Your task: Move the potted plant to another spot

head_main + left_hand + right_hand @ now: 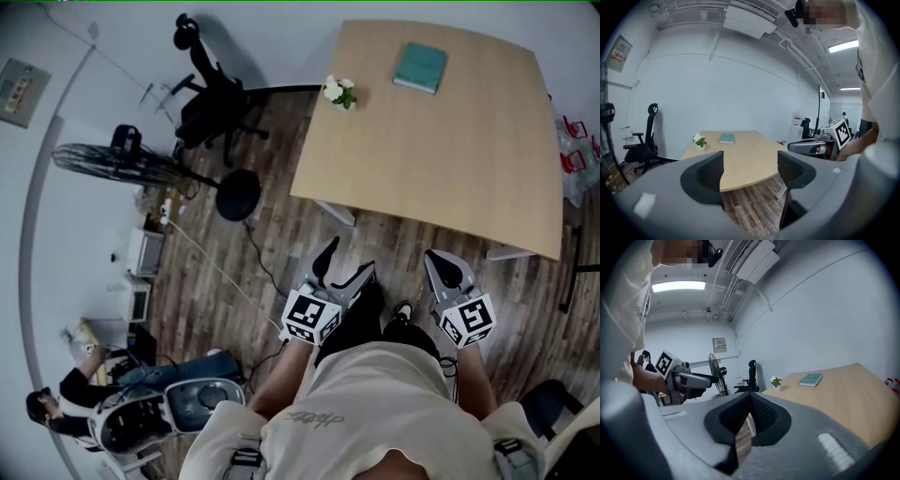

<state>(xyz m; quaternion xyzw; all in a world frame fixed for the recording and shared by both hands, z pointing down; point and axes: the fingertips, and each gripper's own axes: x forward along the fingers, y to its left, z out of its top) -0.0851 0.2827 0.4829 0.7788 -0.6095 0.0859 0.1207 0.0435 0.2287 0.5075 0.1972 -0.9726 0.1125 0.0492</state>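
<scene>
Potted plant (337, 91) at the far left corner of the table (441, 159), both grippers short of the table's near edge.

From overhead the pot is too small to make out clearly; it holds white flowers and green leaves. A teal book (419, 67) lies further along the table's far edge, apart from the plant. The left gripper (345, 267) hovers over the floor before the table, jaws wide apart and empty. The right gripper (445, 267) is level with it, jaws pressed together on nothing.
</scene>
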